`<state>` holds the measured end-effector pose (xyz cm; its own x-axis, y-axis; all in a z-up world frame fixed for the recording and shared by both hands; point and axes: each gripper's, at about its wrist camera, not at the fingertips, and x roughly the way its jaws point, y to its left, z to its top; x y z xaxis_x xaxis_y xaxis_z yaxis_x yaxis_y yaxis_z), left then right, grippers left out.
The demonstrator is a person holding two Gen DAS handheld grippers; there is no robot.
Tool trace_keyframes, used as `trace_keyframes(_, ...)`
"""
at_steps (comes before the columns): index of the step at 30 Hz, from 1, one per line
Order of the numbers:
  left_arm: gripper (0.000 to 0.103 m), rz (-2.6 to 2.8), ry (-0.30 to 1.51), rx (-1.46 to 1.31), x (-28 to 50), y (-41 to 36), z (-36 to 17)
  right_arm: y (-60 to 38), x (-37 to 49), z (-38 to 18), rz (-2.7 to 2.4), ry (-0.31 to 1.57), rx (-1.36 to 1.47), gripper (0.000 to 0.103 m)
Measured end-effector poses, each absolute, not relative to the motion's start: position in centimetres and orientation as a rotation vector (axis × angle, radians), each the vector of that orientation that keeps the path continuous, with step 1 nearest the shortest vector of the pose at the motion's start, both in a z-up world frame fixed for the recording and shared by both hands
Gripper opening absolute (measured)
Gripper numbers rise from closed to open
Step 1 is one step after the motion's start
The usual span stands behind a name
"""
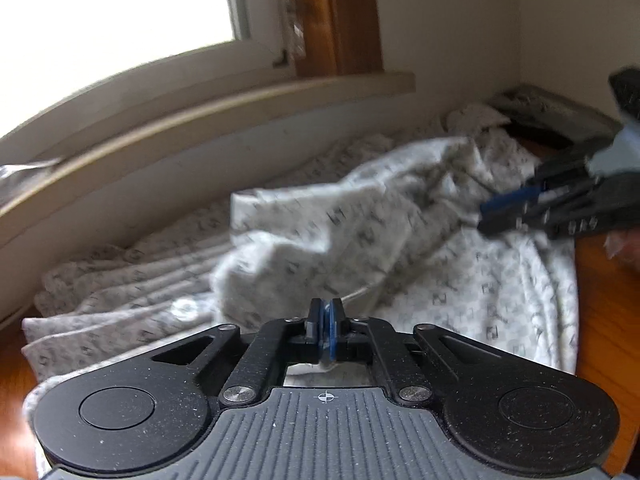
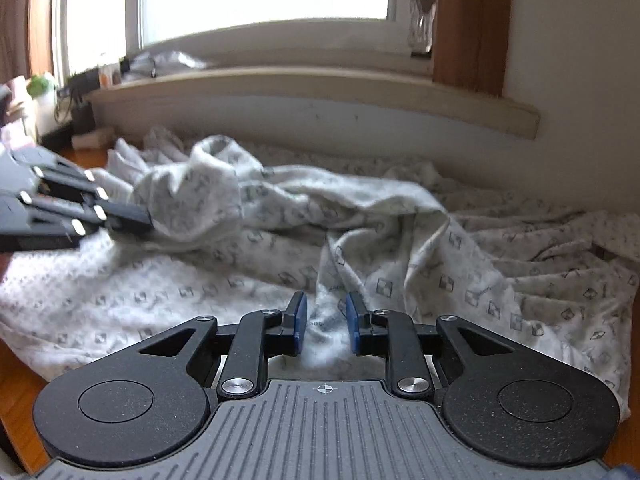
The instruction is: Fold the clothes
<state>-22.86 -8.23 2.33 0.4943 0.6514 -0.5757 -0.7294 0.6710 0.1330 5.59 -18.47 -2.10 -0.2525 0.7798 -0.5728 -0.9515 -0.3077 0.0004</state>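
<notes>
Lying rumpled across a wooden table [image 2: 16, 364] under a window sill [image 2: 320, 80], a white patterned garment [image 2: 200, 280] is seen in both wrist views. Flat cloth is spread toward the wall, and a raised ridge of fabric is drawn up through its middle.

Left gripper [image 1: 327, 328]: pads are pressed together with a thin edge of cloth pinched between them, so it is recorded as clamped on the garment. A bunched fold is lifted directly ahead of it.

Right gripper [image 2: 326, 320]: pads stand apart, and a gathered strip of fabric is seen running between them. No squeeze on the strip is visible; the jaws are recorded as released around the cloth, not gripping it. In the left wrist view the same tool is seen at the far right, its tip set against the fabric, but blur prevents the gap from being confirmed there.

Key relation: the raised ridge is stretched roughly from one gripper to the other, with each tool at one end. The cloth for the right gripper lies already inside its jaws, straight ahead along the fingers, so that is judged the nearer one to a fresh hold.

Stage: not settled. Either a hem is being taken up for a fold, or one end is being let go after a fold is laid. No neat folded stack is visible.
</notes>
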Motion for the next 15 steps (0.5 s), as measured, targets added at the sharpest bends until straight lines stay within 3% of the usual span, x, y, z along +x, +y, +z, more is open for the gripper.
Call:
trace_keyframes(3,0.002,0.857,0.596,-0.145,-24.1,-8.3,3.4,-18.6,6.1,-2.0,1.825,0.431,-0.566,0.022)
trace_keyframes(7,0.002,0.903,0.528,-0.169,-25.8,-7.8,4.7,-19.3,6.7,-1.4,1.832,0.433,-0.545,0.004)
trace_keyframes(15,0.002,0.978,0.355,-0.255,-32.0,-7.8,9.8,-21.9,9.0,0.2,1.841,0.427,-0.495,0.003)
